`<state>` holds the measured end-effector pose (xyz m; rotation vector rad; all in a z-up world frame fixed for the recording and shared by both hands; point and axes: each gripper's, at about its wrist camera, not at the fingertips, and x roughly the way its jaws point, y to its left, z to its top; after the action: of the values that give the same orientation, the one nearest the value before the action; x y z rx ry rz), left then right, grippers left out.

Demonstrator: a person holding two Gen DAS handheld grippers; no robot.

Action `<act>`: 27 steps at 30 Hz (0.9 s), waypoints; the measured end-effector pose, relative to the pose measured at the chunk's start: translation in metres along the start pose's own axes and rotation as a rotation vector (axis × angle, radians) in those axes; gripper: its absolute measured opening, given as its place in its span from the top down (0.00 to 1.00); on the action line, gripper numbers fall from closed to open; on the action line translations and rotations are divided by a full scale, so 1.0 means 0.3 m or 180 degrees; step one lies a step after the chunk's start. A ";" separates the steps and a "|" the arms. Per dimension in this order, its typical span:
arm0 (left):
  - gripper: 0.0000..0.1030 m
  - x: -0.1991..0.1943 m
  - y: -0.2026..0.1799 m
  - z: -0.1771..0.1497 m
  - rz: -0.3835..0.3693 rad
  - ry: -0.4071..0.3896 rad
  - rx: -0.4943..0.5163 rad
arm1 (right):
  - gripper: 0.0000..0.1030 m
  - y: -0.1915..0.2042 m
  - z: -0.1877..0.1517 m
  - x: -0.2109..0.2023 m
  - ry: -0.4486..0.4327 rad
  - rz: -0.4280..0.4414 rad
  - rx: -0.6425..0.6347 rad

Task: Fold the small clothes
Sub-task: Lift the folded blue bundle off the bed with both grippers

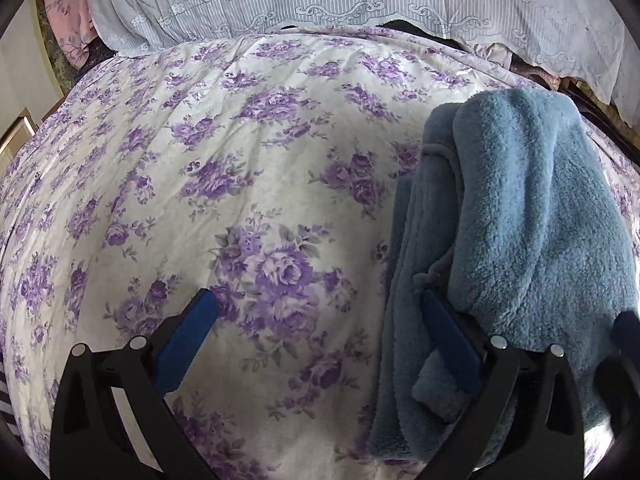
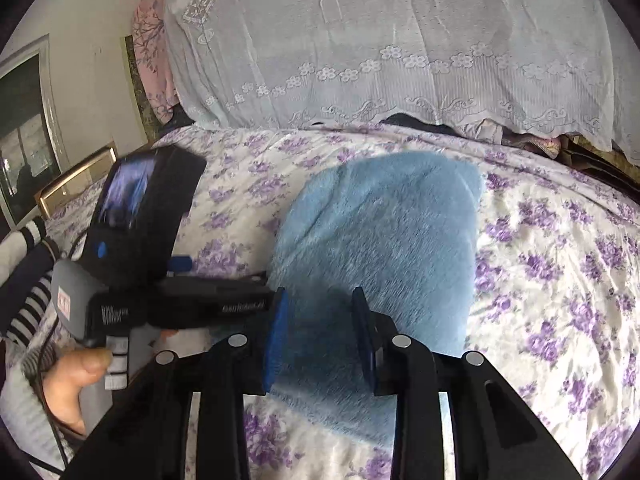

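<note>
A fluffy blue garment (image 1: pixel 516 216) lies folded on the purple-flowered bedsheet (image 1: pixel 248 152). In the left wrist view it fills the right side. My left gripper (image 1: pixel 320 312) is open and empty, its right finger (image 1: pixel 452 336) resting against the garment's left edge, near a drawstring. In the right wrist view the garment (image 2: pixel 384 232) lies just ahead. My right gripper (image 2: pixel 320 332) hovers over its near edge, jaws partly apart with nothing pinched between them. The left gripper's body (image 2: pixel 168 304) shows at the left, held by a hand.
A white lace cover (image 2: pixel 380 48) hangs over stacked bedding along the far side of the bed. A pink cloth (image 2: pixel 150 48) hangs at the back left. A window and a wooden bed frame (image 2: pixel 76 180) are at the left. The person's striped sleeve (image 2: pixel 28 320) is lower left.
</note>
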<state>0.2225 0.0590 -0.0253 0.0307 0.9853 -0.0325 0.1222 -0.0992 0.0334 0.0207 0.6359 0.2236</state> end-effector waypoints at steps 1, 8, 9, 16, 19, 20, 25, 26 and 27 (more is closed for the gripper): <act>0.04 0.000 0.002 0.001 -0.0010 0.0007 -0.0009 | 0.69 -0.011 0.033 -0.004 -0.0051 -0.0052 0.0019; 0.04 -0.001 0.001 -0.004 0.0011 0.0003 -0.0012 | 0.68 -0.095 0.250 0.149 -0.0095 -0.0377 0.0246; 0.04 0.000 0.001 -0.004 0.0010 0.0006 -0.0012 | 0.67 -0.102 0.257 0.186 -0.0064 -0.0441 0.0246; 0.04 0.013 -0.008 -0.002 -0.0002 0.0026 0.0006 | 0.65 -0.195 0.174 0.397 0.0442 -0.0473 0.0420; 0.04 0.010 -0.004 -0.001 -0.0027 0.0028 -0.0007 | 0.65 -0.188 0.192 0.374 0.0438 -0.0468 0.0378; 0.04 0.005 0.004 0.002 -0.0061 0.0039 -0.0034 | 0.65 -0.189 0.197 0.343 0.0361 -0.0432 0.0413; 0.04 -0.067 0.042 0.025 -0.0266 -0.0051 -0.0206 | 0.64 -0.195 0.166 0.121 -0.0054 -0.0207 0.0563; 0.04 -0.081 0.041 0.027 -0.0307 -0.0084 -0.0217 | 0.64 -0.189 0.149 0.087 -0.0089 -0.0218 0.0524; 0.04 -0.093 0.038 0.028 -0.0353 -0.0112 -0.0216 | 0.63 -0.184 0.127 0.059 -0.0110 -0.0247 0.0487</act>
<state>0.2145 0.0705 0.0028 -0.0865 0.9515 -0.1010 0.1696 -0.1473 0.0490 0.1466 0.6170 0.0990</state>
